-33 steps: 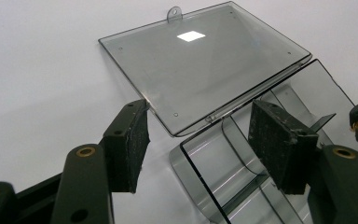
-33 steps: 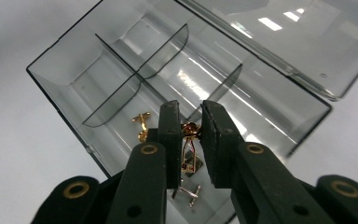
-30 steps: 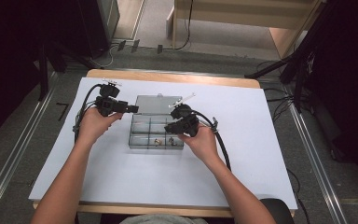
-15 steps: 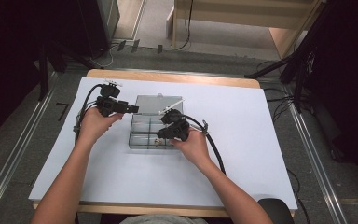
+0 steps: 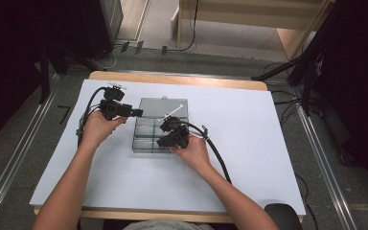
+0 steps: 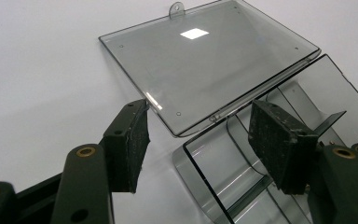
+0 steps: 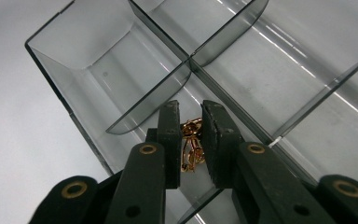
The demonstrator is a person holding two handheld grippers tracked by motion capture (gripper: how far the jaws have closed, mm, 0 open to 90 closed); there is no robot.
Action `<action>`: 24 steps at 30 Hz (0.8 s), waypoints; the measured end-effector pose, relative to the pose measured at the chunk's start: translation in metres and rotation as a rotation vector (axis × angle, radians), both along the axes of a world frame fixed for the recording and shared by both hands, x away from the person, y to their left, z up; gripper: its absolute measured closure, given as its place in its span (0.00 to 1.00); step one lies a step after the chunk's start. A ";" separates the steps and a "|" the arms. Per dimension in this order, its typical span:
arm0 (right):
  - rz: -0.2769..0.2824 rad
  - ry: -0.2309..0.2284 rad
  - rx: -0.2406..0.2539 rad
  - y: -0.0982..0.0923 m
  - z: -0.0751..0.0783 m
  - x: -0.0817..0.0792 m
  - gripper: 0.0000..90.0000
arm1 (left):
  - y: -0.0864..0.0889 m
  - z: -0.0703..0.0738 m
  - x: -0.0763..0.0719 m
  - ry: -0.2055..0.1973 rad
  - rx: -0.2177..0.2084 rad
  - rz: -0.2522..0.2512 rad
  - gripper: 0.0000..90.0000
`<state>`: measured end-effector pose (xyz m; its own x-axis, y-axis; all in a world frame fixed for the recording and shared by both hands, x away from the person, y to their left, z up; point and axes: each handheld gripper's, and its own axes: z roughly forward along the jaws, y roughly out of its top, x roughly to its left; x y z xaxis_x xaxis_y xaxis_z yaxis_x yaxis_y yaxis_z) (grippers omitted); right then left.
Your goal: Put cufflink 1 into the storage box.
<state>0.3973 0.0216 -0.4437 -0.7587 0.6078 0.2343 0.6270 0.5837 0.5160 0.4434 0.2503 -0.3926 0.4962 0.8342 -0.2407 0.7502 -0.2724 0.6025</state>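
White tabletop, gold trinket (image 7: pixel 192 144) seemingly pinched between right tongs (image 7: pixel 192 142)

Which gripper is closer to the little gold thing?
Right. The right gripper has its jaws closed around the gold trinket above the clear box. The left gripper sits off at the box's far left corner.

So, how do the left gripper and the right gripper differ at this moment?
The left gripper has its jaws wide apart, holding nothing; the right gripper is nearly closed on a small gold piece. The left one is at the box's corner beside the lid; the right one points into a compartment. Both are black.
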 end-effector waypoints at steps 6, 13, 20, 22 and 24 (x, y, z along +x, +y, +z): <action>0.004 0.017 0.007 0.000 -0.003 0.002 0.84 | 0.000 -0.001 0.001 0.002 0.002 0.005 0.43; 0.006 0.010 0.019 -0.002 0.000 0.003 0.78 | -0.001 -0.002 0.001 0.009 0.006 0.004 0.43; 0.002 -0.003 0.052 -0.007 0.008 0.003 0.71 | -0.002 -0.002 0.001 0.013 0.004 0.002 0.43; 0.004 -0.013 0.063 -0.009 0.011 0.003 0.69 | -0.002 -0.002 0.001 0.012 0.003 0.001 0.43; 0.002 -0.017 0.076 -0.011 0.014 0.003 0.67 | -0.002 -0.002 0.001 0.010 0.003 0.002 0.43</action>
<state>0.4004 0.0104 -0.4295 -0.7640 0.5874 0.2669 0.6168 0.5434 0.5695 0.4445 0.2487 -0.3942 0.4920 0.8358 -0.2435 0.7569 -0.2726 0.5939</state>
